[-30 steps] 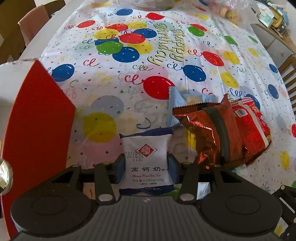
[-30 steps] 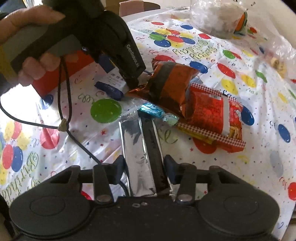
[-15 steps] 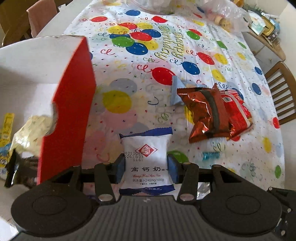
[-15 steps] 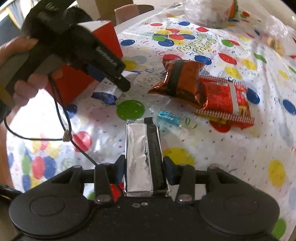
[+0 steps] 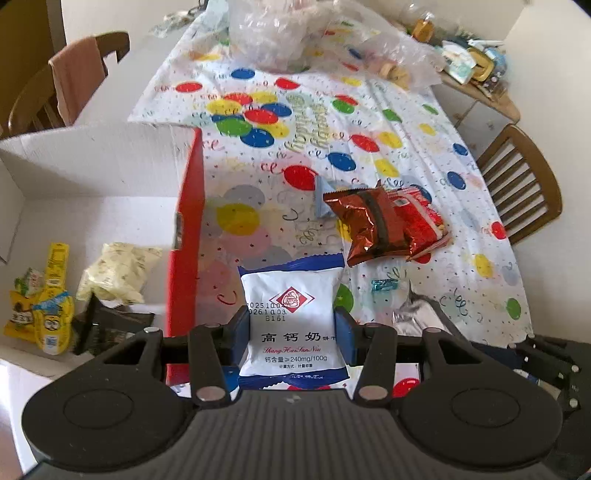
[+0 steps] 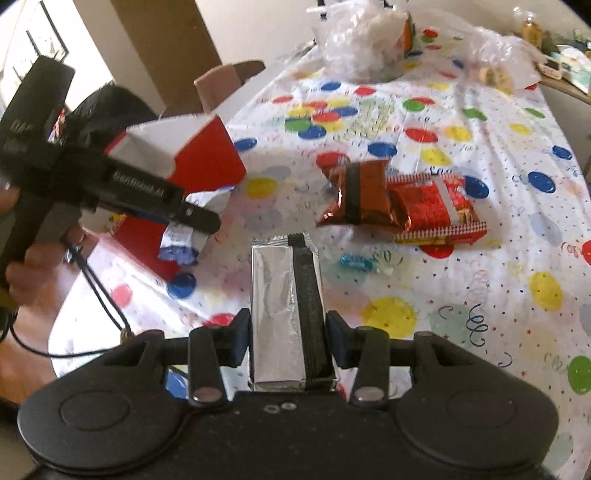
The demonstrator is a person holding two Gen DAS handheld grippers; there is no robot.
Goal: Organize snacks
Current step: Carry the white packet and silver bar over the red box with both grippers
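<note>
Currently gripping, with left gripper (image 5: pixel 291 328), a white-and-blue biscuit packet (image 5: pixel 291 317): pads pressing both long edges, long axis running straight forward along the fingers, crimped blue end pointing away, printed face up. Hanging just right of the red-walled box (image 5: pixel 184 229), near its front corner, above the balloon tablecloth (image 5: pixel 424 155). Showing inside the box: a pale yellow bag (image 5: pixel 118 271), yellow wrappers (image 5: pixel 44 306), and a dark packet (image 5: pixel 110 323), possibly more, that corner being blurred.

Clamping, with right gripper (image 6: pixel 288 336), a silver foil packet (image 6: pixel 284 310) with a black stripe down its right side: pads closed on its long sides, long axis likewise pointing forward, sealed end away, raised off the cloth.

Lying further out on the cloth: a copper-brown bag (image 6: pixel 360 197), touching and partly overlapping a red snack packet (image 6: pixel 439 208), long axes roughly across the right view. Resting nearer, apart from both, a small teal candy (image 6: pixel 356 260).

Sitting at the far table edge: crumpled clear plastic bags (image 5: pixel 295 33). Flanking the table: wooden chairs (image 5: pixel 524 184).
</note>
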